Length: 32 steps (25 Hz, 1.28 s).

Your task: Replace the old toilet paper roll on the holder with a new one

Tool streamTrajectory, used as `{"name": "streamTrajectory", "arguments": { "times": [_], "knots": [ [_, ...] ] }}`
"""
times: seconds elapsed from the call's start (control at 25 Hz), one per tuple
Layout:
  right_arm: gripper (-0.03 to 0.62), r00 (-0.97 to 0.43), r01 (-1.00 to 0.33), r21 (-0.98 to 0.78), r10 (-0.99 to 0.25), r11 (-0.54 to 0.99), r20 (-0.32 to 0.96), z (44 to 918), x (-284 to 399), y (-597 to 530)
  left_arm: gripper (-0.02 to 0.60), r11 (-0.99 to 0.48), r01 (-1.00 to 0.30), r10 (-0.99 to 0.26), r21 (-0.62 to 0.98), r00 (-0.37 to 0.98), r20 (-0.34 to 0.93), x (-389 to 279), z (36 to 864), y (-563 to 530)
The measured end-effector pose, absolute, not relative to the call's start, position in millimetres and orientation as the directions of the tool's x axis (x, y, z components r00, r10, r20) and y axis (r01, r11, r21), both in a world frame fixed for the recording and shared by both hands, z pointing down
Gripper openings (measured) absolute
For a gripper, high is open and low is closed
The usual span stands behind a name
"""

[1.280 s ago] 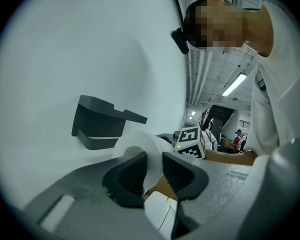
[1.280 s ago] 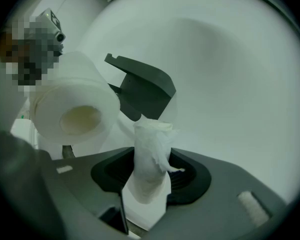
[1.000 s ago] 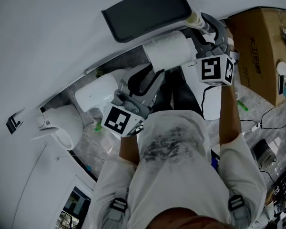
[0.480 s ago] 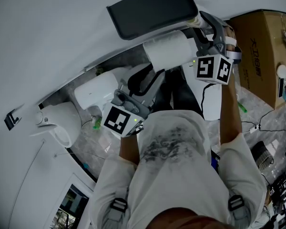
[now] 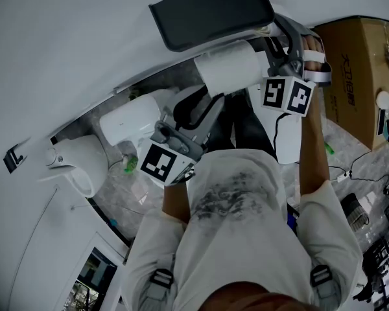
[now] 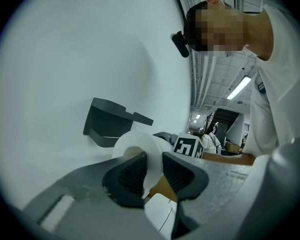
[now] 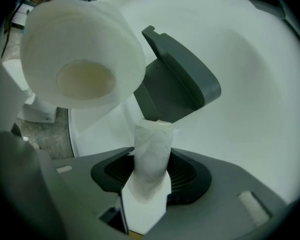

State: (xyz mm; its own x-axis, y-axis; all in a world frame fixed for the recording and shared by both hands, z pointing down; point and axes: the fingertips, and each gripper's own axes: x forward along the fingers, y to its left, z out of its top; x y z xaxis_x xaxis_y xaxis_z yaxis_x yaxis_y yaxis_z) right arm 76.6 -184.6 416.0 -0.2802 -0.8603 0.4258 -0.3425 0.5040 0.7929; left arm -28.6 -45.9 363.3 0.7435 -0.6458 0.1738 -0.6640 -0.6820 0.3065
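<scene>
- Left gripper [image 6: 152, 170] of mine is clenched on the new roll [image 6: 138, 146], with a pad pressing each side of its paper wall.
- Right gripper [image 7: 152, 176] grasps the old roll [image 7: 152, 149], a thin tube wrapped in paper that sticks out past my pads.
- Farther off, the dark holder [image 7: 177, 86] hangs on the white wall [image 7: 250, 84], with the new roll just beside it.

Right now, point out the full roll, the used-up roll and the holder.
full roll [image 7: 85, 39]: right gripper view, white paper above the core.
used-up roll [image 7: 152, 151]: right gripper view, its wrapped side.
holder [image 5: 211, 11]: head view, middle of its dark top cover.
</scene>
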Motion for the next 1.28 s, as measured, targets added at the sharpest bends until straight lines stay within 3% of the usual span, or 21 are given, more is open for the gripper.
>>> {"name": "streamTrajectory", "arguments": {
  "times": [1.28],
  "knots": [
    [0.199,-0.263,-0.121,0.891,-0.880,0.437,0.396,401,37,-177,0.117,-0.661,-0.682,-0.675,0.313,0.722,0.148,-54,361,-42]
  ]
}}
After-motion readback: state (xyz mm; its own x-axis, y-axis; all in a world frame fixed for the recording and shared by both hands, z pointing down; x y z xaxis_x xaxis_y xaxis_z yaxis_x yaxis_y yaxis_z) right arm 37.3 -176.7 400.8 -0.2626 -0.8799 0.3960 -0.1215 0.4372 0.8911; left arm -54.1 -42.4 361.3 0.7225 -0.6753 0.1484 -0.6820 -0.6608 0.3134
